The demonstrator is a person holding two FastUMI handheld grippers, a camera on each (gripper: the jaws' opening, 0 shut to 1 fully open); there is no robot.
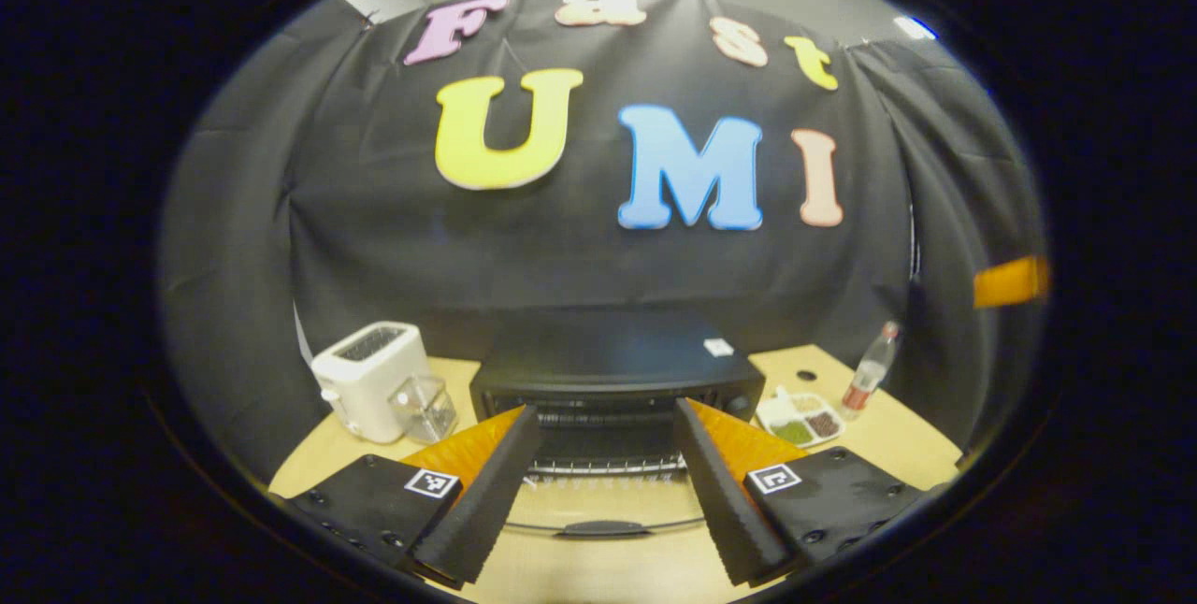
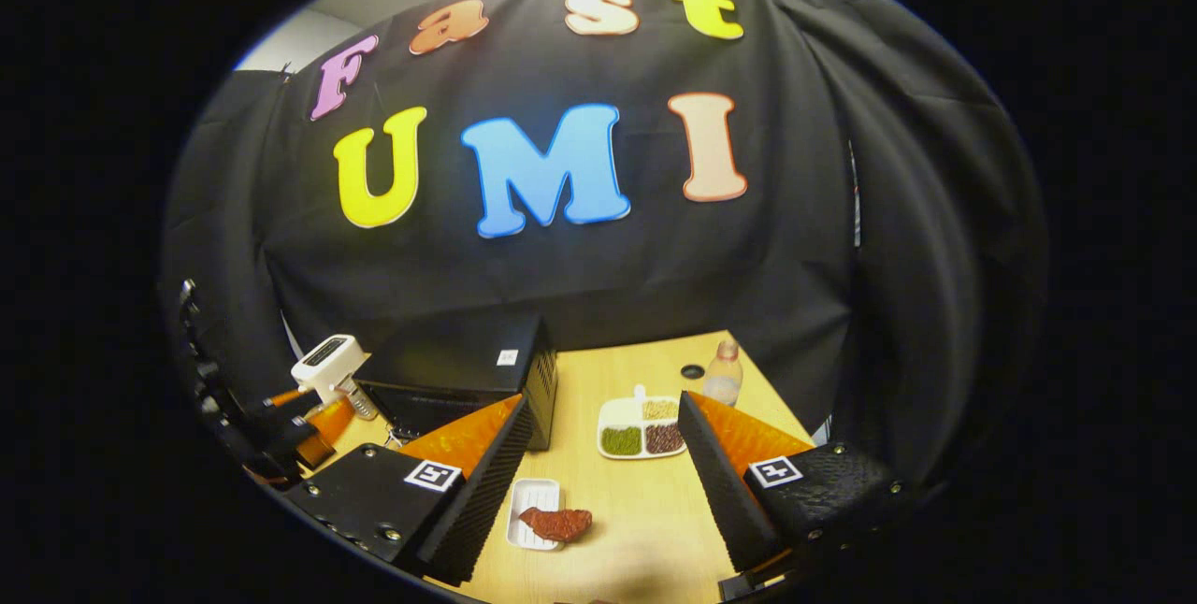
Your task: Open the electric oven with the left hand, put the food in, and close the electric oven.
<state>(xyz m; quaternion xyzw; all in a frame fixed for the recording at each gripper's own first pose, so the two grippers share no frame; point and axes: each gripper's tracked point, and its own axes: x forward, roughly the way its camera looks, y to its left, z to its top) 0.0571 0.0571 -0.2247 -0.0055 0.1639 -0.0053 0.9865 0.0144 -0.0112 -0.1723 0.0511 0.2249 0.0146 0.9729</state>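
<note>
While the oven (image 1: 612, 380) door hangs open, both grippers' fingers spread, nothing grasped, meat (image 2: 557, 523) beside its small tray (image 2: 533, 497).

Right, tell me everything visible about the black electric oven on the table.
The black boxy electric oven stands upright on the light wooden table, against the booth's black cloth wall. Its glass door is dropped open, lying flat toward the left gripper, dark handle at the front edge. A wire rack shows inside. A small white sticker sits on its top. The right gripper view shows a vented side panel. The white toaster stands beside it, apart.
</note>
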